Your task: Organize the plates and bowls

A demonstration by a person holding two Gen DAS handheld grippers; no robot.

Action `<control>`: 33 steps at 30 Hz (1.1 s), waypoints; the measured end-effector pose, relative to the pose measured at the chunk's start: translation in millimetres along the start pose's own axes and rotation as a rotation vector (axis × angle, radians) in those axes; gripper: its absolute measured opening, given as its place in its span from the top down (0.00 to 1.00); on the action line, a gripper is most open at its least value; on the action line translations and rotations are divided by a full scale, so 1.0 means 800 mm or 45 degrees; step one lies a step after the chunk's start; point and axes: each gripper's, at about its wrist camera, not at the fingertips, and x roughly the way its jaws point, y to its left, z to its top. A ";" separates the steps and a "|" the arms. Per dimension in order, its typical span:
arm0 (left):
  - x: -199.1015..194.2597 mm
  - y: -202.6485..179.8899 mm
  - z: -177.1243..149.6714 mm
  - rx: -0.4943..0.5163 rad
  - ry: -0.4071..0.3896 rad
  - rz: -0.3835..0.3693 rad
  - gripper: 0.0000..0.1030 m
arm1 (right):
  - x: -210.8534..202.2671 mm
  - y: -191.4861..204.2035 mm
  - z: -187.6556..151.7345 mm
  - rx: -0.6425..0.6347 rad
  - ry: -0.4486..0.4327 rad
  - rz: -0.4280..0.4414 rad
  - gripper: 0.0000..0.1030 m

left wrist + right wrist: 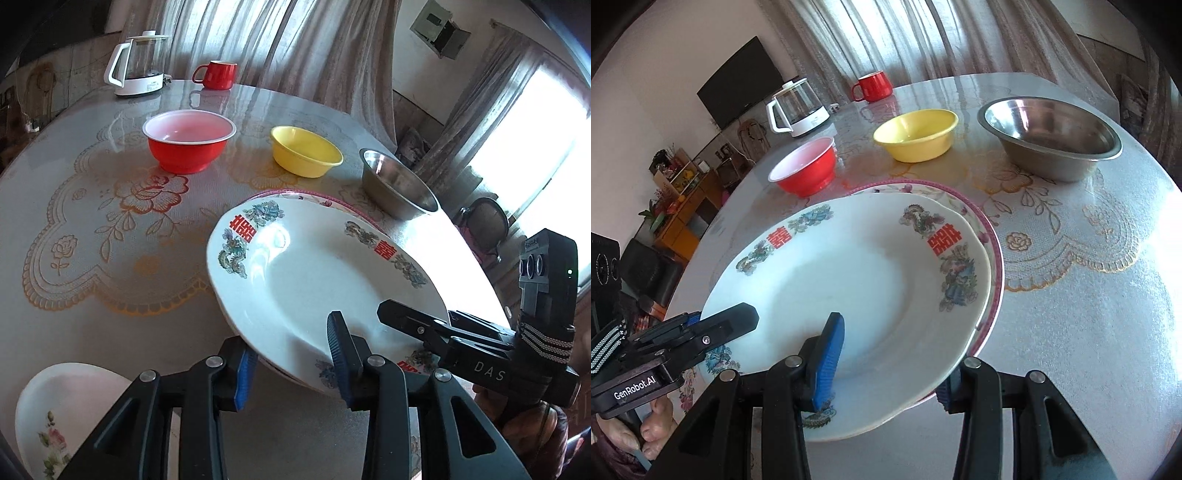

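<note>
Two claws, one white plate over the counter.
Left view: left claw pinching the plate's near rim, above a pink-rimmed plate. Right view: right claw gripping the rim; three bowls beyond.

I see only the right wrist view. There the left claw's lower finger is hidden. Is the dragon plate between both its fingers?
Observer: Yes. In the left wrist view the left claw has one blue pad on top of the rim of the dragon plate and the other under it.
Operator: Is any other dish on that side?
Observer: Yes, a white dish with a pink flower lies left of that claw, at the picture's near edge.
Operator: And beyond the steel bowl?
Observer: Past the steel bowl, off the table, a bright window shows.
</note>
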 end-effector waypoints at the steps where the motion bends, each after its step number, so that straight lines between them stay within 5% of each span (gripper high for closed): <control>1: 0.000 -0.002 -0.001 0.001 -0.002 -0.006 0.63 | -0.003 -0.001 -0.002 0.001 -0.009 0.006 0.57; 21: -0.008 -0.013 -0.021 0.033 0.008 -0.101 0.61 | -0.027 -0.012 -0.014 -0.005 -0.053 0.022 0.60; 30: -0.018 -0.027 -0.034 0.106 0.000 -0.108 0.61 | -0.033 -0.017 -0.015 -0.036 -0.068 -0.167 0.65; 33: -0.012 -0.018 -0.036 0.044 0.038 -0.136 0.61 | -0.035 -0.021 -0.015 -0.034 -0.078 -0.173 0.66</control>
